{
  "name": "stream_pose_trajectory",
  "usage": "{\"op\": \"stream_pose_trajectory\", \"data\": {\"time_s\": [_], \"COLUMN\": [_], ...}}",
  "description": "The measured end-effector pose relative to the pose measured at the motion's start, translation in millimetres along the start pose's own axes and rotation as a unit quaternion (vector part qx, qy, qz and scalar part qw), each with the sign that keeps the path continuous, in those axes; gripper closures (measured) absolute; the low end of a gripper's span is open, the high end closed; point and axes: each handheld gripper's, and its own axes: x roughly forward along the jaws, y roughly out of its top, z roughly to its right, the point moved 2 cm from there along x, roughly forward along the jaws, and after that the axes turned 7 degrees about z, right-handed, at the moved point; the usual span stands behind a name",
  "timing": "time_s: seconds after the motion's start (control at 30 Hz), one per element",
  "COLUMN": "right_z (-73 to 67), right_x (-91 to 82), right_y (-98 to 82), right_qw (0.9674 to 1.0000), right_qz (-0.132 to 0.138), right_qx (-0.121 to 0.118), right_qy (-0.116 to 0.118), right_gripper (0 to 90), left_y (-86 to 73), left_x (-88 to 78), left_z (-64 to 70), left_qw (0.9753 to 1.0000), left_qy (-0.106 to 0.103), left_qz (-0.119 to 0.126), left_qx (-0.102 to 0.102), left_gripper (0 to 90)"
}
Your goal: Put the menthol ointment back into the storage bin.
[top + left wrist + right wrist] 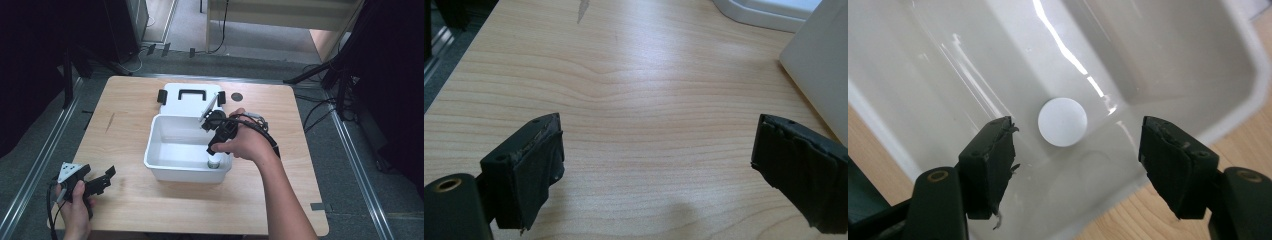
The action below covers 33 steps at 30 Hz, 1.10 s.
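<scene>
A white plastic box [165, 162] stands open in the middle of the wooden table [125, 200]. Inside it, at the near right corner, a small upright container with a round white top [214, 163] rests on the bottom. My right gripper [212, 149] hangs open just above it, pointing down into the box. In the right gripper view the white top [1062, 121] lies below and between the spread jaws of the right gripper [1075, 135], untouched. My left gripper [106, 180] is held open and holds nothing over bare wood [639, 90] near the front left corner.
The box's lid [172, 102] lies folded back behind it, with a black handle [189, 94] and black latches. A dark round mark [237, 96] sits on the table at the back right. A corner of the box [819, 55] shows at the right of the left gripper view.
</scene>
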Motion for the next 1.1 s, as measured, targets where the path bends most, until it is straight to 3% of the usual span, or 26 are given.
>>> {"op": "stream_pose_trajectory", "data": {"time_s": [0.23,0.4,0.67,1.1], "right_z": [14.1,21.3,30.7,51.0], "right_x": [-16.6,-15.8,-16.4,-9.4], "right_y": [-17.3,-29.0,-48.2,-96.3], "right_qw": [0.9997,0.9992,0.9984,0.9946], "right_qz": [-0.004,-0.009,0.005,0.003], "right_qx": [0.02,0.032,0.055,0.103], "right_qy": [-0.014,-0.02,-0.013,-0.014], "right_gripper": [27.1,23.7,22.5,19.6], "left_y": [0.0,0.0,-0.1,-0.2], "left_x": [-0.1,0.0,0.1,-0.2], "left_z": [-0.1,0.0,0.1,-0.1], "left_qw": [1.0,1.0,1.0,1.0], "left_qy": [0.0,0.0,0.0,-0.001], "left_qz": [0.0,0.0,0.001,0.0], "left_qx": [0.0,0.0,-0.001,0.0], "left_gripper": [7.3,7.3,7.3,7.3]}}
